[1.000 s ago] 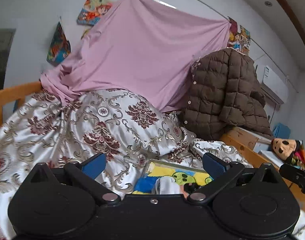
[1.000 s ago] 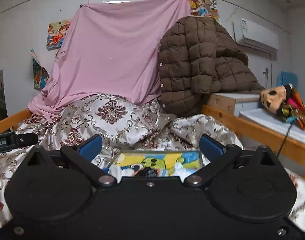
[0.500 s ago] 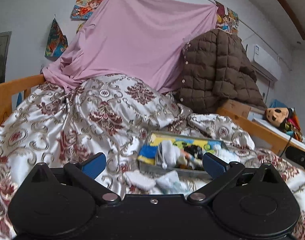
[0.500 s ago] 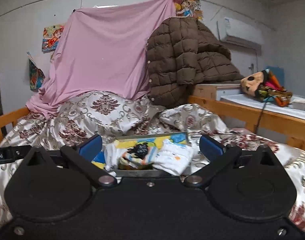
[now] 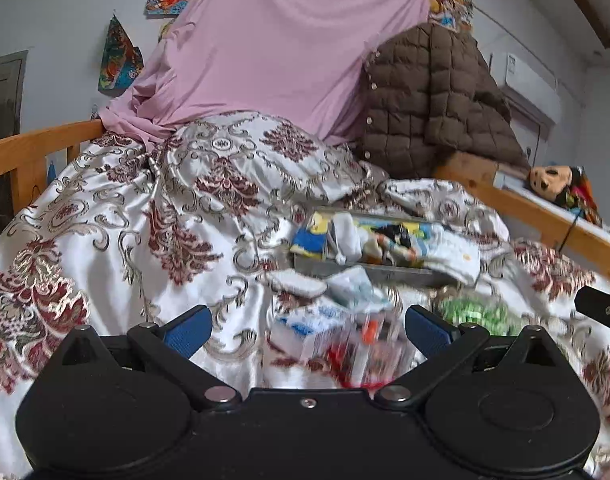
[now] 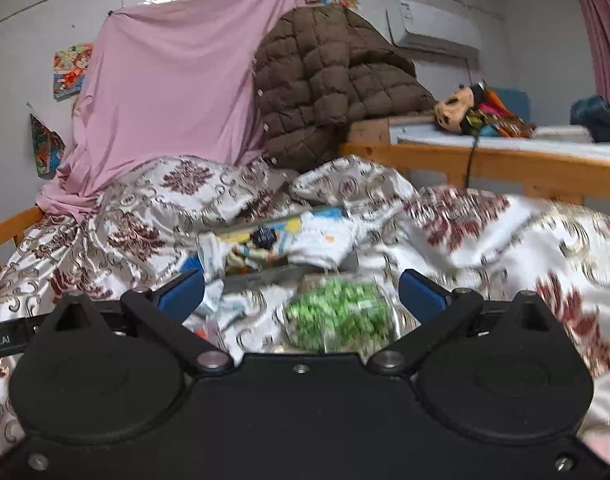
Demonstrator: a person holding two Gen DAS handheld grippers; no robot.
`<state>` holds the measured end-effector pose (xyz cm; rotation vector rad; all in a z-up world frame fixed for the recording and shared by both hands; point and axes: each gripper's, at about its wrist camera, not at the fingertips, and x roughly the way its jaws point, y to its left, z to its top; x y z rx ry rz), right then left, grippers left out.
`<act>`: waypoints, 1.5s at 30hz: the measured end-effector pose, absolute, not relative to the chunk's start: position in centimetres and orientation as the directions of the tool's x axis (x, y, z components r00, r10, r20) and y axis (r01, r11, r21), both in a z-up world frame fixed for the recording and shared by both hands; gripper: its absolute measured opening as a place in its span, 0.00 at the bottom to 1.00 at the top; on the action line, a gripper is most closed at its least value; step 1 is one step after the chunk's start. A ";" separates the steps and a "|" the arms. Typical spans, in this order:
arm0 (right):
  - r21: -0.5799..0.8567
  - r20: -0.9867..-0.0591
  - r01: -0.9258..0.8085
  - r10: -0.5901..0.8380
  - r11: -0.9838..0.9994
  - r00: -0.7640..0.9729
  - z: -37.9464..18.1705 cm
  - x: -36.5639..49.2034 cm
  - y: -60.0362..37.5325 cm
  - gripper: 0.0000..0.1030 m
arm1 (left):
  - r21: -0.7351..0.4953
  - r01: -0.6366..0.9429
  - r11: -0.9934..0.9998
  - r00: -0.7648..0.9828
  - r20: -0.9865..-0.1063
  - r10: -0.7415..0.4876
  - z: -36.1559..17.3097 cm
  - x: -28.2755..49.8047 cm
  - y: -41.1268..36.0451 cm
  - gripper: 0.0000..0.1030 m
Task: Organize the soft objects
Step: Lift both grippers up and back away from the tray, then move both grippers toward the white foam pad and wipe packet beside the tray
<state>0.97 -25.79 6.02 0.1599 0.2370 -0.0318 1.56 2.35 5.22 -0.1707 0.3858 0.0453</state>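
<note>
Two grippers, left gripper [image 5: 307, 326] and right gripper [image 6: 301, 294], jaws spread, empty; centre yours over the green patterned bundle [image 6: 337, 314] before dropping toward the tray [image 6: 265, 274].

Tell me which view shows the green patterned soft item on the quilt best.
The right wrist view: the green patterned item lies close ahead, between the open right gripper's fingers, blurred but whole. In the left wrist view it sits off to the right, smaller and blurred, partly behind that gripper's right finger.
</note>
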 end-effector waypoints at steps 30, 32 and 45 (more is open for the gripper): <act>0.112 -0.423 -0.067 0.109 0.991 0.900 0.8 0.8 -23.1 0.99 | 0.012 -0.224 0.975 0.812 -0.550 0.193 2.7 1.7 1.9 0.99; 0.110 -0.431 -0.077 0.117 0.991 0.895 0.6 1.0 -22.9 0.99 | 0.013 -0.235 0.972 0.804 -0.560 0.201 2.7 1.8 2.1 0.99; 0.119 -0.465 -0.140 0.179 0.983 0.867 0.0 2.5 -22.2 0.99 | 0.007 -0.266 0.964 0.763 -0.610 0.215 2.1 2.6 2.6 0.99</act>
